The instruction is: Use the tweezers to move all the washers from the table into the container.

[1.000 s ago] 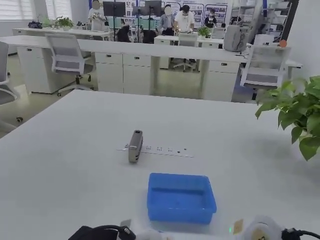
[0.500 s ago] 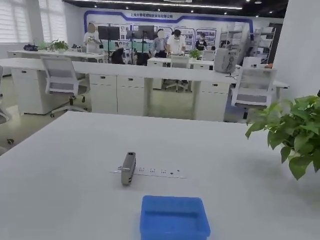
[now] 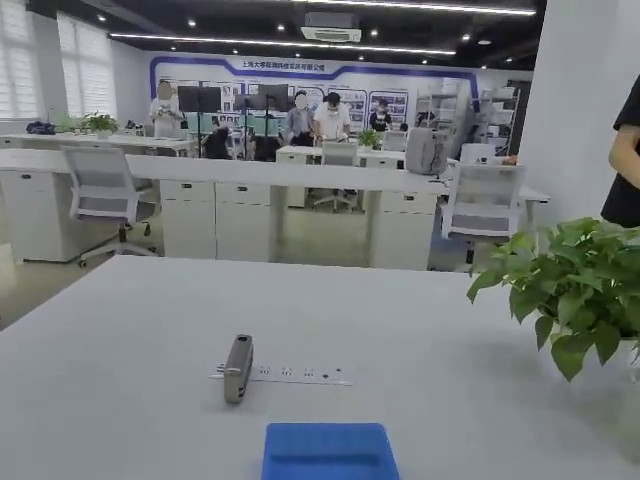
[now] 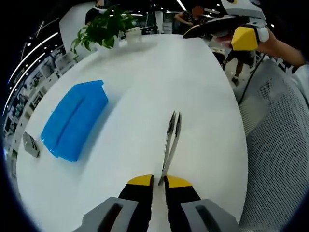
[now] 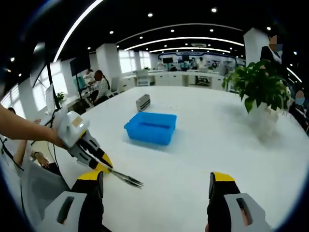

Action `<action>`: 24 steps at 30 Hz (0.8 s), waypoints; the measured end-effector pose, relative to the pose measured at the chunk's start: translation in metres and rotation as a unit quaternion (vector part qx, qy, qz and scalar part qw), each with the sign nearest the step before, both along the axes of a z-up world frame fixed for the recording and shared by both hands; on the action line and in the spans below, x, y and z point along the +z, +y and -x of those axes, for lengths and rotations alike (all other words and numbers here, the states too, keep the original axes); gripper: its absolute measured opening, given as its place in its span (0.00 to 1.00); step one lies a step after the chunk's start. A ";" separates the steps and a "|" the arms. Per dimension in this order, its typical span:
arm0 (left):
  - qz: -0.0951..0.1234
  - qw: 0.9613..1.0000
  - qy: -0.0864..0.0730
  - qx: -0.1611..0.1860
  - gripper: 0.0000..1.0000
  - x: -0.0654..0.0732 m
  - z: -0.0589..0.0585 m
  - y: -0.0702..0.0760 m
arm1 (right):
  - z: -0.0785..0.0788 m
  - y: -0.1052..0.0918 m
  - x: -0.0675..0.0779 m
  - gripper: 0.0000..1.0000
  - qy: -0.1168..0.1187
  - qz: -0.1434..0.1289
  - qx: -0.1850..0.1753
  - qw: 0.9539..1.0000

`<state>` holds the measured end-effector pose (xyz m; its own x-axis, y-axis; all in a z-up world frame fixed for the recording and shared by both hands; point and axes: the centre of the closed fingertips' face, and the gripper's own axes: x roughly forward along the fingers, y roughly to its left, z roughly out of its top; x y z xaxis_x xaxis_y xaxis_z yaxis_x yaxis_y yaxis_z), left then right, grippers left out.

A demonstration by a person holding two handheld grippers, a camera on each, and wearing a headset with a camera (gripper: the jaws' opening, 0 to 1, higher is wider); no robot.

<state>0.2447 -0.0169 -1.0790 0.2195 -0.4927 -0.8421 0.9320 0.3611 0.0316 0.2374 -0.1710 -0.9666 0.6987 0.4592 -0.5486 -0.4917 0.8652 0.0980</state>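
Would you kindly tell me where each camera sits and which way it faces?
Head view: on the headset, facing forward across the table to the office beyond, the blue container at its lower edge.
Left gripper view: on the left gripper, along its jaws shut on the tweezers.
Right gripper view: on the right gripper, jaws open, facing the container; the person's forearm at left.
All share the container and plant.

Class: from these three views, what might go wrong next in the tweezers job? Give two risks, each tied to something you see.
1. The left gripper pinches the tweezers only at their back end, so they may twist or slip.
2. The head view looks up across the room, with the blue container cut off at its bottom edge, so aiming may suffer.
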 end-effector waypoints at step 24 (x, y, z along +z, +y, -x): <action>0.176 0.900 -0.105 0.386 0.76 0.121 0.028 0.115 | 0.010 -0.008 0.007 0.99 -0.010 -0.021 -0.018 1.000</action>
